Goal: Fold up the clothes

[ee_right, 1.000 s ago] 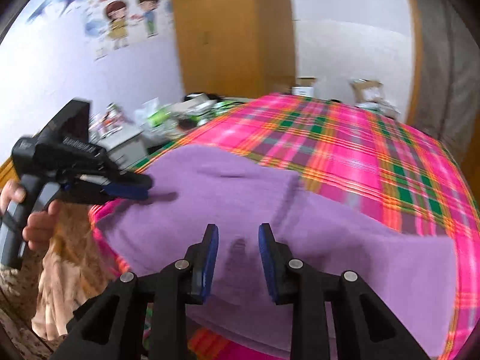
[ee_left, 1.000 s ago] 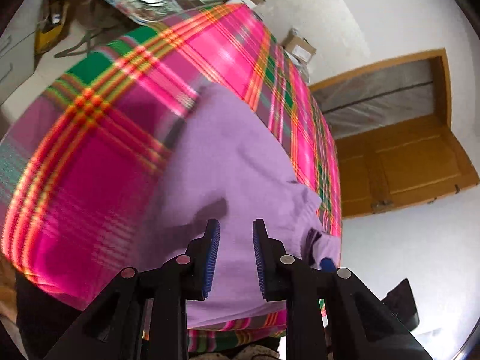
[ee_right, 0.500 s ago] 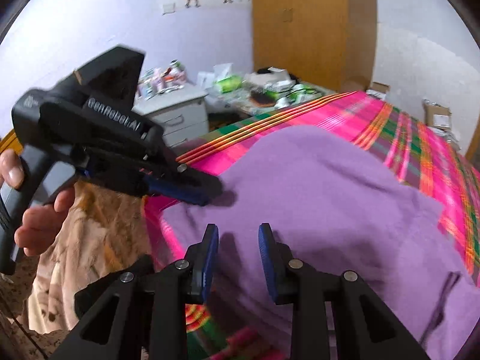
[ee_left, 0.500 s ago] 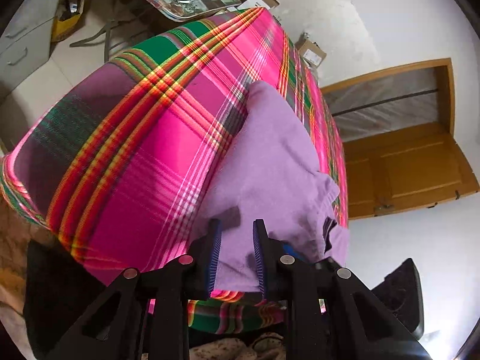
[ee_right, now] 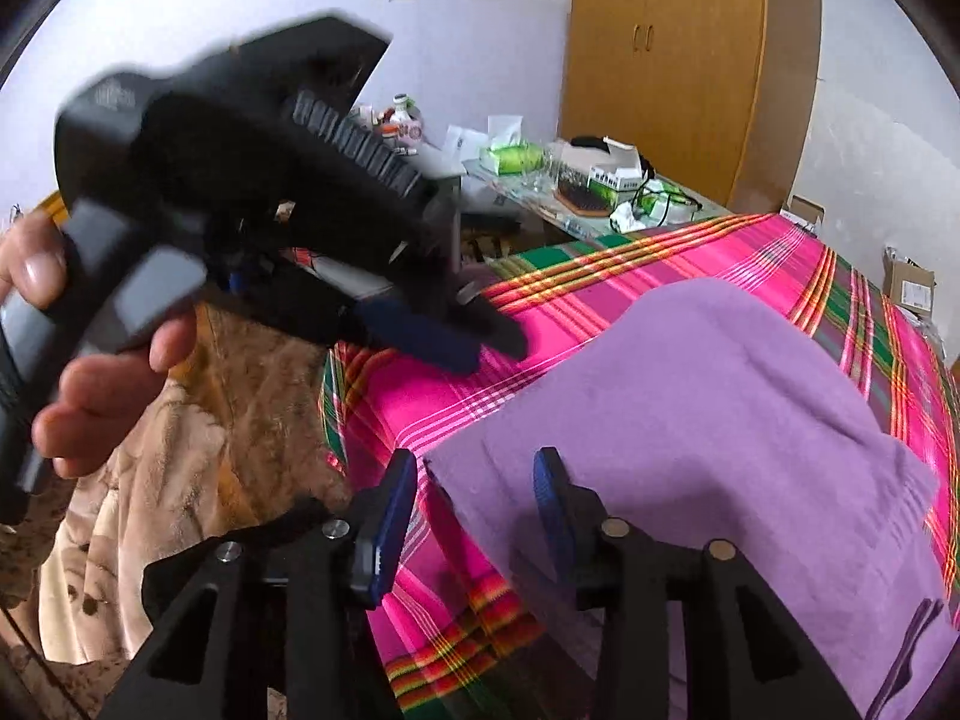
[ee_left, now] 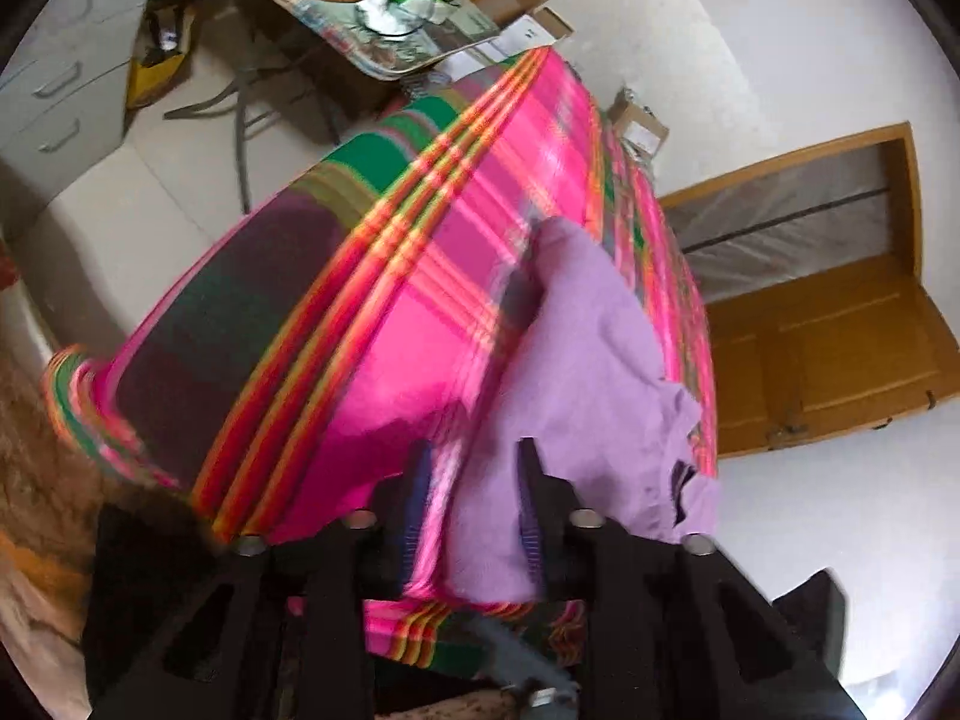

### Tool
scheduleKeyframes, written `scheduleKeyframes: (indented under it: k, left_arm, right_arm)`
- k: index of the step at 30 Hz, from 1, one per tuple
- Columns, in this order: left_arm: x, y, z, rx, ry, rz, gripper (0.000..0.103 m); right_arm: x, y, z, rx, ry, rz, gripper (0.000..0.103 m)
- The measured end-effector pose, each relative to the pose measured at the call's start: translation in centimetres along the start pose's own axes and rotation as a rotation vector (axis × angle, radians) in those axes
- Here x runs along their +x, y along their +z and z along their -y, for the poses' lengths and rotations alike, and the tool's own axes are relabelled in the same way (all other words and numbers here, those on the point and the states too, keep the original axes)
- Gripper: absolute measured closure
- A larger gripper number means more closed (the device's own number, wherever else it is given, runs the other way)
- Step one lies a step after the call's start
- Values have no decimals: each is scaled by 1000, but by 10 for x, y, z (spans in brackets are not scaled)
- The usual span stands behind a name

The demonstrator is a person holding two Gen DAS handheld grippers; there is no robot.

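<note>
Change since earlier: both grippers' fingers stand wider apart than half a second ago, and the purple garment's near corner now sits between each pair; the left gripper has swung out over bare pink cloth.
Left wrist view, hard to make out: the frame is motion-blurred; the fingertips of the left gripper point(ee_left: 471, 480) smear into the fabric, and the cluttered glass-topped table point(ee_left: 384, 18) is too soft to read.
Left wrist view, garment: the purple garment point(ee_left: 576, 372) lies on the plaid bedspread point(ee_left: 372, 324), running from the near edge away toward the wooden door point(ee_left: 840, 354); a dark opening shows at its right hem.
Left wrist view, gripper: jaws apart, with the garment's near edge between them; no pinch visible.
Right wrist view, hidden: the garment's far right side is cut off by the frame; the left gripper point(ee_right: 480, 342), held by a hand point(ee_right: 78, 372), covers part of the room behind.
Right wrist view, garment: smooth, mounded, its near-left corner at the bed's edge.
Right wrist view, gripper: the right gripper point(ee_right: 474, 498) is spread, the corner lying between its blue pads point(ee_right: 393, 510), not clamped.
Right wrist view, containers: a cardboard box point(ee_right: 909, 282) sits beyond the bed; contents cannot be told.
</note>
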State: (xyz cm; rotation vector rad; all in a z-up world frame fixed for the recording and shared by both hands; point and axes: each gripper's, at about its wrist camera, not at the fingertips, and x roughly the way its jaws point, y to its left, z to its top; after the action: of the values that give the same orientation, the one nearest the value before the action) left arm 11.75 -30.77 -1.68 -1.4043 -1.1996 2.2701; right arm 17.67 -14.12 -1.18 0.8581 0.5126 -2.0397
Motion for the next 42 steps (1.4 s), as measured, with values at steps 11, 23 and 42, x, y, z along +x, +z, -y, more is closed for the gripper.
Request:
scheduleKeyframes:
  k: [11, 23, 42]
  left_arm:
    - [58, 56, 28, 66, -18, -112, 60]
    - [105, 104, 47, 88, -64, -196, 60]
    - [77, 93, 123, 161, -70, -83, 87]
  right_arm:
    - [3, -4, 0, 23, -53, 6, 67]
    - [-6, -5, 7, 36, 4, 8, 92]
    - [-90, -9, 27, 112, -22, 243, 94]
